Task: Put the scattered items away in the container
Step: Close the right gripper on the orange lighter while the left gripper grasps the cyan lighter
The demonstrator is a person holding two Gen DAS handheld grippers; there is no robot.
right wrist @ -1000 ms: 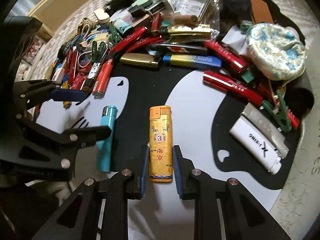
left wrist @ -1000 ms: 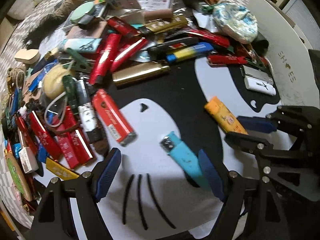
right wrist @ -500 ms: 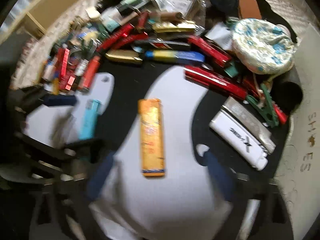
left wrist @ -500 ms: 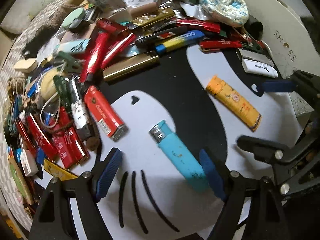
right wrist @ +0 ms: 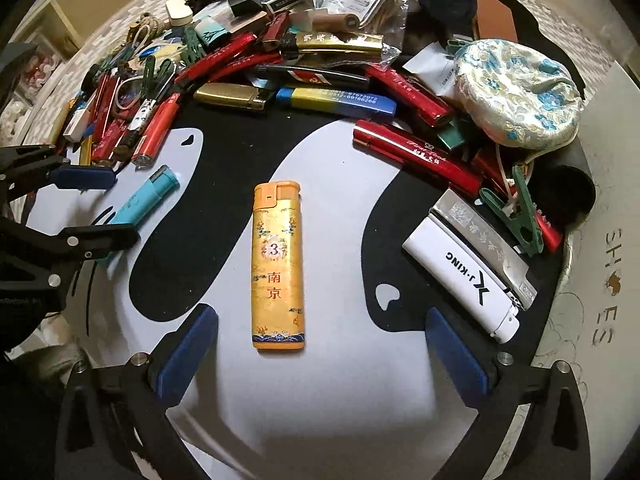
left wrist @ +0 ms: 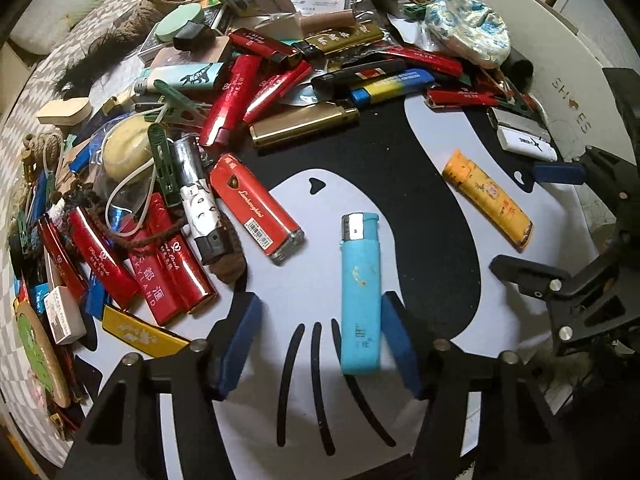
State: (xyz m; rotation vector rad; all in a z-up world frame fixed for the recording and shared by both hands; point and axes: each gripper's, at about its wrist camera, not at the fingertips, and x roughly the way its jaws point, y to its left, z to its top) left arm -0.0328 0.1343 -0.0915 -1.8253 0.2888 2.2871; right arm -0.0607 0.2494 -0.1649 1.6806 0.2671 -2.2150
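Lining up for a pick, by the look of it: both tools empty, each facing its own lighter on the bare middle of the black-and-white table [left wrist: 400, 152]. No lighter lifted yet, none in the white box [left wrist: 568, 80] marked SHOES at the right edge, taken here for the container.

Left first. Left tool [left wrist: 320, 344] spread wide, holding nothing; blue lighter [left wrist: 360, 292] lying flat between its fingers, close against the right finger [left wrist: 400, 344] and well apart from the left one, striker end pointing away. Calls for a small shift right to centre the lighter, then closing across its narrow sides.

Then right. Right tool [right wrist: 320, 356] spread wide too, holding nothing; orange lighter [right wrist: 278, 266] flat on the table, lengthwise along the fingers, its near end just ahead of the fingertips and a little left of centre, touching neither. Calls for easing forward, closing, lifting, and carrying right to the box.

Heaped along the far edge: red lighters, clips, a flowered pouch [right wrist: 520, 92], all still to be cleared.
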